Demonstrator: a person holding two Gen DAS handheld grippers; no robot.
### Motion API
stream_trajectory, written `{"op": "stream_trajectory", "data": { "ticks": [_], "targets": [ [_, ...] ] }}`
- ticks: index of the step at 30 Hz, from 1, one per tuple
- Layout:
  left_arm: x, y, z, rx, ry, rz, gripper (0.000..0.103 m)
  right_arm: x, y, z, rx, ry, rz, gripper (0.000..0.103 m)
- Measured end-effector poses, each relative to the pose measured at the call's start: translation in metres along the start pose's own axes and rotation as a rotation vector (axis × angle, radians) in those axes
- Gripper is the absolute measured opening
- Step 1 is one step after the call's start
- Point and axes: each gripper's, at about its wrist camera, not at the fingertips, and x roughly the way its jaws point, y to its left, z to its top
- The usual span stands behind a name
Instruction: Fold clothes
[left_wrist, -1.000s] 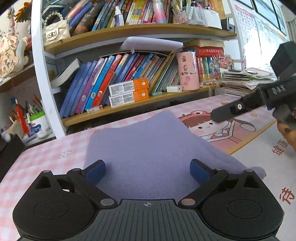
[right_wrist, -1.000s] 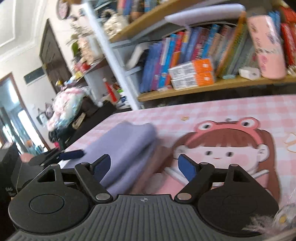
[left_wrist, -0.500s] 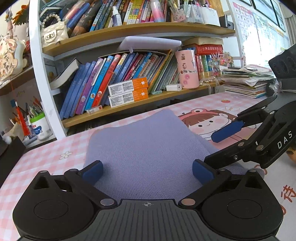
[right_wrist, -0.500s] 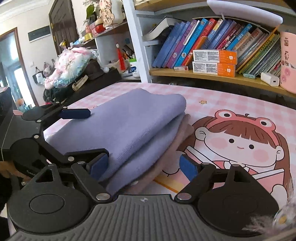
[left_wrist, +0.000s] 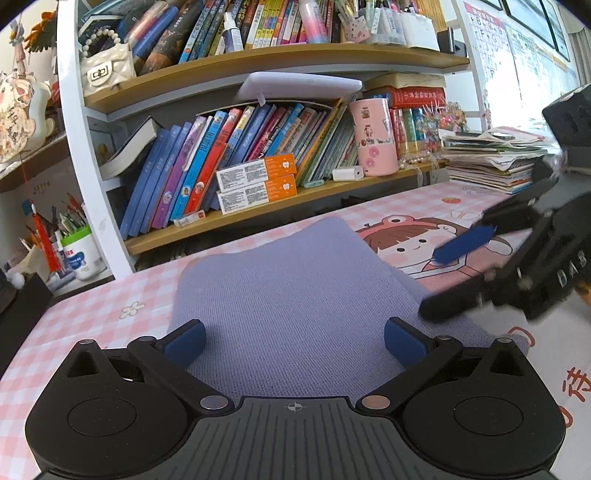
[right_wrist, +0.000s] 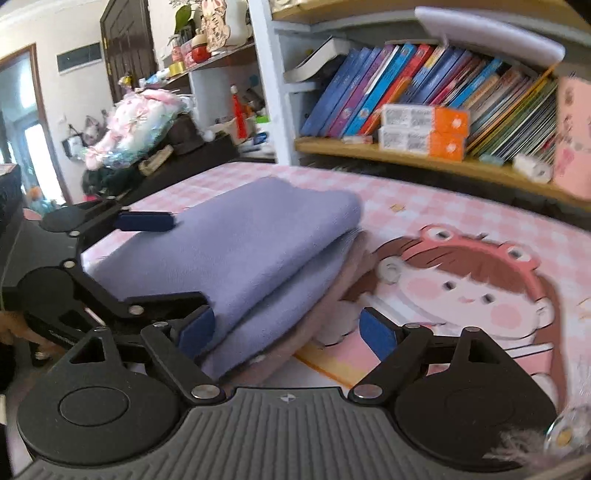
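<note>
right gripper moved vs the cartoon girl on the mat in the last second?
Yes. In the left wrist view the right gripper has come down and left, from above the cartoon girl to the right edge of the folded purple cloth, open.

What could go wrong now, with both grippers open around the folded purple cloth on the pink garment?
1. The right gripper sits at the stack's side edge; closing there might catch only some purple cloth layers and open the fold.
2. The pink garment beneath pokes out only a little, so a pinch may miss it and slide the stack apart.
3. The left gripper is close to the right one; they could collide.
</note>
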Motion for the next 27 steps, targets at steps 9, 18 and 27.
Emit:
{"op": "stream_trajectory", "data": {
  "ticks": [9, 18, 27],
  "targets": [
    [0.000, 0.000, 0.000, 0.002, 0.000, 0.003, 0.103, -0.021, -0.030, 0.005, 0.179, -0.111, -0.017, 0.082],
    [-0.020, 0.030, 0.005, -0.096, -0.077, 0.001, 0.103, -0.015, -0.033, 0.005, 0.276, -0.090, 0.097, 0.082],
    [-0.014, 0.115, -0.012, -0.516, -0.073, -0.131, 0.101, 0.000, -0.037, -0.002, 0.459, -0.018, 0.201, 0.089]
  ]
}}
